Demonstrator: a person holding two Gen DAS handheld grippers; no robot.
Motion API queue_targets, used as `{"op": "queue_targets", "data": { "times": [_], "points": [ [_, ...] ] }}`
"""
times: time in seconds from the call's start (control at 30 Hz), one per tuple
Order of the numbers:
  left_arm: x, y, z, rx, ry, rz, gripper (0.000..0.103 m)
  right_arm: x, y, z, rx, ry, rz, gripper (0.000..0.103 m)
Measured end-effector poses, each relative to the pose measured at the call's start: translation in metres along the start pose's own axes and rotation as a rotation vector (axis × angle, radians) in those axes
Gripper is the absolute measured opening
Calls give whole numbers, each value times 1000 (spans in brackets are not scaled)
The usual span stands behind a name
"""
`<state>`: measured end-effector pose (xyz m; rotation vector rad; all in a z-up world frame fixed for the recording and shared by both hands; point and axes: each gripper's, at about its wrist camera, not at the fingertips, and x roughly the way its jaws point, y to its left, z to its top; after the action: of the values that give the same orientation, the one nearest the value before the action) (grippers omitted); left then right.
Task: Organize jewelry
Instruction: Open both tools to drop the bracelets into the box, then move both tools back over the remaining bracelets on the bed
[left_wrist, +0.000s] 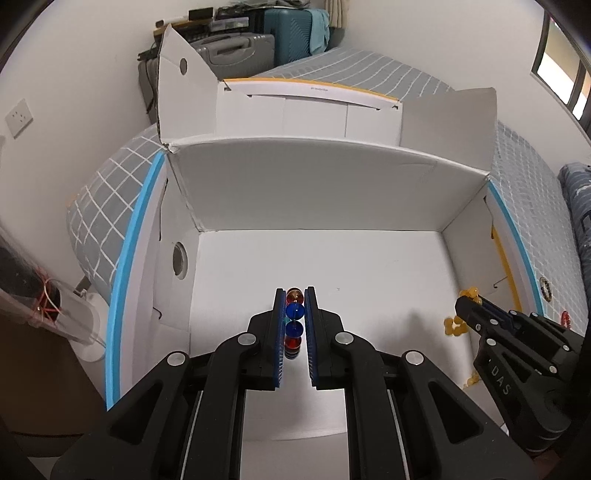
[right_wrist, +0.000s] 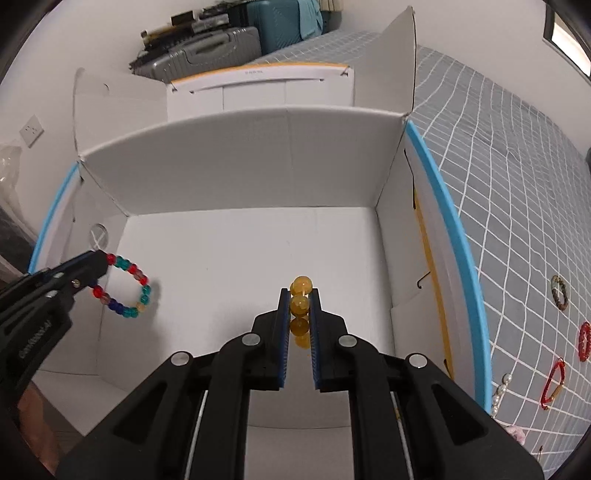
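A white cardboard box (left_wrist: 314, 192), flaps open, was seen standing on a grey checked bedspread (right_wrist: 517, 184), with both grippers held over its bare floor. The left gripper (left_wrist: 295, 295) was found closed tight on a multicoloured bead bracelet (left_wrist: 294, 312); blue, amber and red beads were seen pinched between the blue pads. In the right wrist view the same bracelet (right_wrist: 127, 291) was seen hanging as a full loop from the left gripper's tip (right_wrist: 101, 266), near the box's left wall, and whether it touched the floor could not be told. The right gripper (right_wrist: 300, 293) was likewise found closed, on an amber bead bracelet (right_wrist: 300, 304), its beads stacked between the fingers. From the left wrist view, the right gripper (left_wrist: 463, 304) was noted near the right wall, amber beads (left_wrist: 454, 326) dangling below it. Outside the box, on the bedspread to the right, further pieces were noted: a dark beaded bracelet (right_wrist: 559, 292), a red bracelet (right_wrist: 584, 341), a red cord loop (right_wrist: 553, 384) and a pearl strand (right_wrist: 499, 393). Suitcases (right_wrist: 207, 46) were seen stacked against the far wall.
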<state>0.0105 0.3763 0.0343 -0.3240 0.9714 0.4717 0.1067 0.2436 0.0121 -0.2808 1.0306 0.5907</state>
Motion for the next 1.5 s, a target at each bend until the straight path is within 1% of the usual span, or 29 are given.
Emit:
{"op": "queue_targets", "data": {
  "times": [0.13,0.23,0.27,0.33,0.37,0.4,0.43,0.47,0.5,0.53,0.57,0.67,0.7,0.8,0.87,1.1,1.23,1.33,1.5],
  "points": [
    [2,1,1,0,11,5,10,3,0,-3,3,14,1,11],
    [0,1,0,-2,4,9,11,4,-2,0,2,17,-4,11],
    [-2,1,1,-2,0,11,11,3,-1,0,3,14,2,14],
    [-4,2,1,-5,-2,7,18,-1,-1,1,9,-2,18,36],
    [-6,2,1,-4,-5,10,31,-4,-1,2,10,-10,24,41],
    [-9,1,1,-2,-16,22,44,-7,-1,2,10,-17,29,48],
    [-11,2,1,-3,-27,29,48,-11,0,3,9,-25,33,57],
    [-14,1,1,-4,-38,38,55,-16,-1,3,9,-40,39,64],
    [-18,1,1,-4,-51,47,61,-21,-1,3,9,-55,41,67],
    [-20,2,2,-5,-59,46,64,-27,-1,4,8,-68,42,73],
    [-24,2,2,-9,-71,45,71,-31,-1,4,5,-77,42,79],
    [-34,3,2,-26,-106,51,81,-44,-1,2,-3,-117,37,91],
    [-38,3,2,-34,-121,55,85,-49,-3,1,-2,-130,31,92],
    [-44,2,2,-38,-144,61,89,-60,-8,-2,7,-152,24,95],
    [-48,0,1,-37,-153,53,91,-66,-13,-3,9,-161,10,95],
    [-61,-18,-1,13,-172,40,92,-89,-32,-14,24,-196,-29,95],
    [-72,-34,-3,28,-191,20,93,-107,-48,-25,34,-214,-56,95],
    [-80,-51,-6,60,-200,8,94,-121,-60,-33,30,-216,-82,95],
    [-96,-89,-12,109,-227,-33,97,-146,-88,-51,52,-228,-124,95]
  ]
}}
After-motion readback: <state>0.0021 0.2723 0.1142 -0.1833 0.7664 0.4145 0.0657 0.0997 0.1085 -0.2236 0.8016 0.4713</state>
